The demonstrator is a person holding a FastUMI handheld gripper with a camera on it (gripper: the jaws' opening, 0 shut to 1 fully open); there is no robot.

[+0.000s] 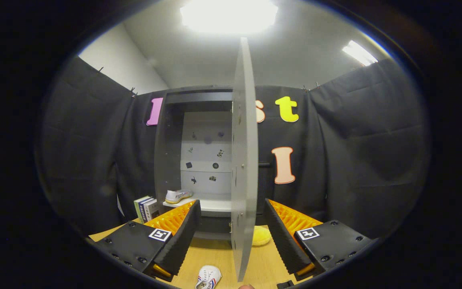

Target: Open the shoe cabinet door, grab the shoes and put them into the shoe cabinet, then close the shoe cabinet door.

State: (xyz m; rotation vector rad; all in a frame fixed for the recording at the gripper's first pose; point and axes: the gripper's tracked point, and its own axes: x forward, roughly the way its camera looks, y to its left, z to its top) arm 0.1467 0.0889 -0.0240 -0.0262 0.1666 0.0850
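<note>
A: Surface and room, quick.
B: Light wooden table [219,251] under everything. Black cloth wall [355,152] wraps the booth, pale ceiling above with a bright lamp [229,14] and a second strip light [358,52] off to the right.

A: Cabinet?
B: Dark shoe cabinet [167,148] stands on the table against the cloth. Its grey door [244,160] is swung open, seen edge-on, running straight toward the camera between the fingers. Pale back panel inside with small dark marks, a white shelf [211,205] low down.

A: Anything in it?
B: One white shoe [178,196] sits on that shelf, at the left end.

A: Other shoe?
B: Second white shoe [208,277] lies on the table, close in, between the fingers and just left of the door's near edge.

A: Jaws?
B: Gripper [231,233] jaws are wide apart, gripping nothing; the door edge stands in the gap, contact can't be told.

A: Extras?
B: Books [146,208] upright just left of the cabinet. Yellow soft thing [261,236] on the table behind the door.
</note>
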